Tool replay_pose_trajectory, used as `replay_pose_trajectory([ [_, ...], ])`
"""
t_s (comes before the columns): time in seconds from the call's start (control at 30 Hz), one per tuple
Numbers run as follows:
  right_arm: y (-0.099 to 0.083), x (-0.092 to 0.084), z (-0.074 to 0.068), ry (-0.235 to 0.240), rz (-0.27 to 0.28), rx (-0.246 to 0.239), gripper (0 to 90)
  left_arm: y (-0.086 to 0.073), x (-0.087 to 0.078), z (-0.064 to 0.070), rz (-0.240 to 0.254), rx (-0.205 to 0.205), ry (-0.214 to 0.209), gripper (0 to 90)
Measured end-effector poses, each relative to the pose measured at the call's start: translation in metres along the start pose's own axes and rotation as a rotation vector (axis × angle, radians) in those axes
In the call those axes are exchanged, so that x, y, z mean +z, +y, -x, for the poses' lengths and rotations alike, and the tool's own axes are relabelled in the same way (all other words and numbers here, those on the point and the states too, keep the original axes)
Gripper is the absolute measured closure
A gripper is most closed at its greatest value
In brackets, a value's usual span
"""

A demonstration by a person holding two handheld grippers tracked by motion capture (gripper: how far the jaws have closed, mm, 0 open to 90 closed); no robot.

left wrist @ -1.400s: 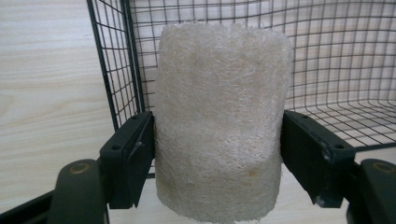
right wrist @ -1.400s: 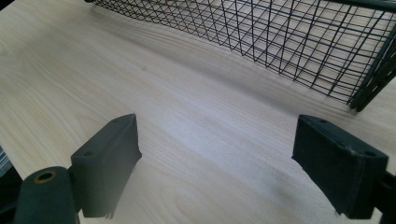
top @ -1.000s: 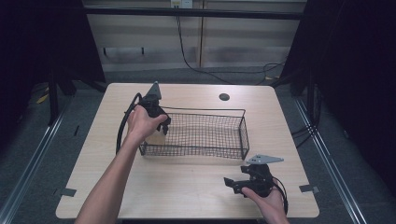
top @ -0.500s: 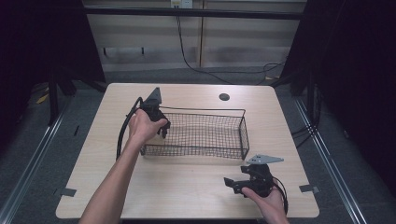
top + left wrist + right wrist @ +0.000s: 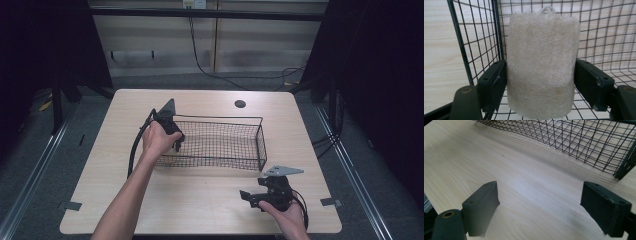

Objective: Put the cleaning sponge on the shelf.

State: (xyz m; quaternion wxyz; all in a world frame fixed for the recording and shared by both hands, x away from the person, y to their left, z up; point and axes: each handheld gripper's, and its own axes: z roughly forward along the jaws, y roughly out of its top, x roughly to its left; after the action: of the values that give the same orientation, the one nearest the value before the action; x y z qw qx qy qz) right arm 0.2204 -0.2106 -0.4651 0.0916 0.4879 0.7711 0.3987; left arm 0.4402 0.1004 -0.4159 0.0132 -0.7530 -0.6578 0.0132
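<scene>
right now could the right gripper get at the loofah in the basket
Probably not easily: the loofah is clamped in the left gripper at the basket's far left end, while the open right gripper sits outside the near wall.

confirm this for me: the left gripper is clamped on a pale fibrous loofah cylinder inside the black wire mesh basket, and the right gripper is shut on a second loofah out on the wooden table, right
Not quite. The right gripper holds nothing: the right gripper view shows its jaws wide apart over the bare light wooden table. The rest stands: in the left gripper view the left gripper is clamped on the pale fibrous loofah cylinder inside the black wire mesh basket.
</scene>
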Motion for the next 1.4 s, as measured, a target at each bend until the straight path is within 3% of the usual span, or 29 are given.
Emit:
replay_pose_trajectory([
  [0.2,0.0,0.0,0.0,0.001,-0.001,0.001,14.3,0.0,0.005,-0.002,-0.012,-0.023,-0.025,27.8],
  [0.23,0.0,0.0,0.0,0.001,-0.001,0.0,14.4,0.0,0.006,-0.001,-0.016,-0.026,-0.013,27.8],
  [0.93,0.0,0.0,0.0,0.001,0.002,0.001,14.3,0.001,0.014,-0.003,-0.037,-0.026,-0.044,27.5],
  [1.17,0.0,0.0,0.0,0.002,0.001,0.001,14.3,0.002,0.017,-0.007,-0.028,-0.052,-0.063,27.4],
  [1.4,0.0,0.0,0.0,0.002,0.0,0.005,14.4,0.003,0.017,-0.009,-0.027,-0.05,-0.069,27.5],
])
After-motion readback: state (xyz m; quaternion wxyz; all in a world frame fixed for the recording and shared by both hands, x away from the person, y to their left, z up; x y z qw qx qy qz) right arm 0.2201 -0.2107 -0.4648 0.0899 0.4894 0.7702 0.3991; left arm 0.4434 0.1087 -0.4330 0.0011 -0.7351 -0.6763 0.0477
